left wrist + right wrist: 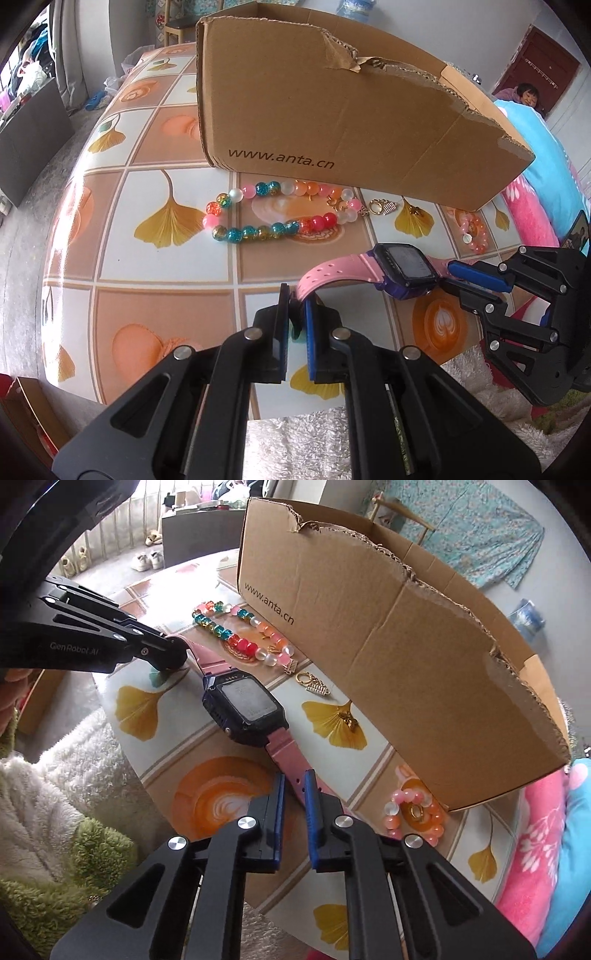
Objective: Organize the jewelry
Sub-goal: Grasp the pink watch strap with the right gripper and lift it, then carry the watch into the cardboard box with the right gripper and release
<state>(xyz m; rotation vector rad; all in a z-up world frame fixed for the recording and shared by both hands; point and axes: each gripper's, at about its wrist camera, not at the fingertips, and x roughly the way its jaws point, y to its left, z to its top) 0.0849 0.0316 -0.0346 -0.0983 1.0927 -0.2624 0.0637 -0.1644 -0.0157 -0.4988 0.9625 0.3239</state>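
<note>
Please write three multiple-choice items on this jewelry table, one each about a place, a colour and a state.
1. Where does the multicoloured bead strand lie?
A. Inside the box
B. On the table in front of the cardboard box
C. On the watch face

2. What colour is the watch strap?
A. Green
B. White
C. Pink

3. How is the watch held?
A. The left gripper and the right gripper each clamp one strap end
B. Only one gripper grips it
C. Neither touches it

Answers: 1 B, the beads lie on the tablecloth along the box wall; 2 C, both strap halves show pink; 3 A, each wrist view shows strap between closed pads.
</note>
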